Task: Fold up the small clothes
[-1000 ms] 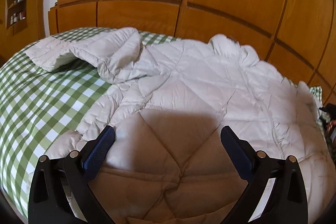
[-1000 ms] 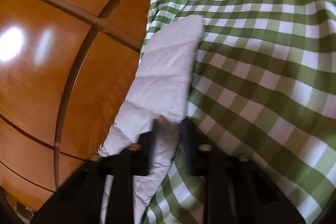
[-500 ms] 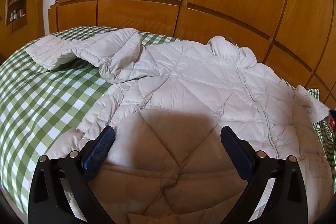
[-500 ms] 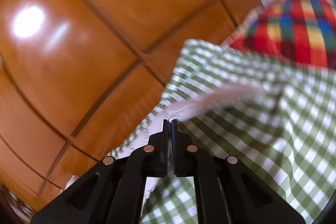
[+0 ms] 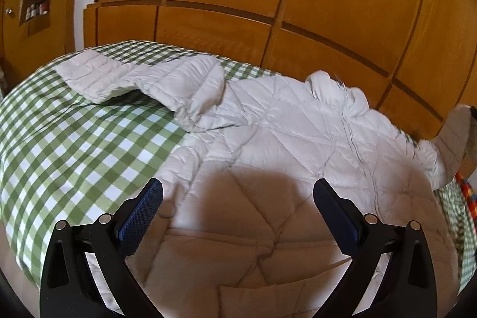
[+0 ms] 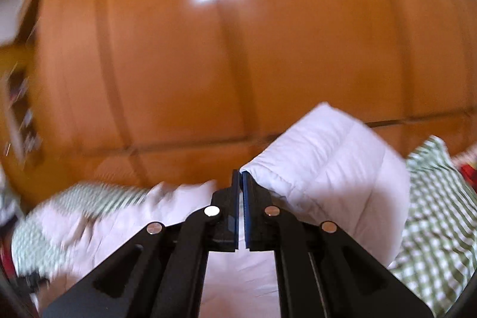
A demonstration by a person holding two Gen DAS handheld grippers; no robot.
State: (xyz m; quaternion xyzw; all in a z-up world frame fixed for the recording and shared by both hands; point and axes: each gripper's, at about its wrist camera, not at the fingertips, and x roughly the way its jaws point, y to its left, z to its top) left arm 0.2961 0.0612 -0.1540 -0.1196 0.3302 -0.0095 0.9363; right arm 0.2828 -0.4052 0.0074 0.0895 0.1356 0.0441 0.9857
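We see the white quilted jacket point(image 5: 283, 139) spread front-up on the green-checked bedspread point(image 5: 74, 145), one sleeve point(image 5: 143, 79) lying out leftward; our left tool point(image 5: 238, 198) hovers released over the hem, likely to steady it; our right tool point(image 6: 241, 178) is clenched on the other sleeve point(image 6: 334, 163), lifted for folding inward; no readable writing.

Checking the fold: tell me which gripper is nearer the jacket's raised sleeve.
Right. The right gripper is shut on the sleeve, lifting it. The left gripper hangs open above the jacket hem, well away from that sleeve.
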